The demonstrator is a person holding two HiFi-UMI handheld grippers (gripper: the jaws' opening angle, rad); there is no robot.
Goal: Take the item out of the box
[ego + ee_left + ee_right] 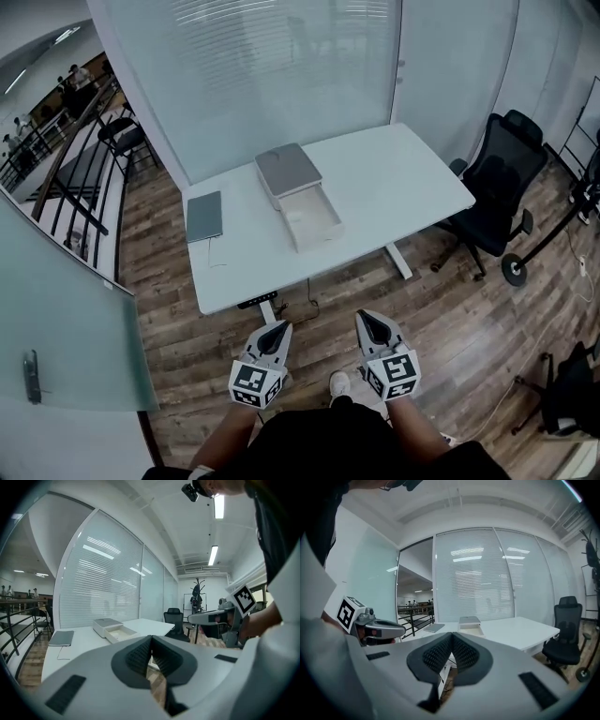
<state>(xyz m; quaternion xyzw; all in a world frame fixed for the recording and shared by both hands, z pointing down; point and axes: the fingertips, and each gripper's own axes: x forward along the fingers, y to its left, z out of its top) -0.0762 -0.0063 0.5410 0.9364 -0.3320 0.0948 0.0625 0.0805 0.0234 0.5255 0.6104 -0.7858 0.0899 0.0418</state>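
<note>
A small box with a grey top stands on the white desk, and its white drawer is pulled out toward me. Nothing shows in the drawer from here. Both grippers hang over the wooden floor, well short of the desk's near edge. My left gripper is shut with nothing in it, and so is my right gripper. The left gripper view shows the touching jaw tips with the box far ahead. In the right gripper view the closed tips point at the box.
A flat grey notebook lies on the desk's left part. A black office chair stands right of the desk. Frosted glass walls run behind and to the left, with a railing beyond. More gear stands at the floor's right edge.
</note>
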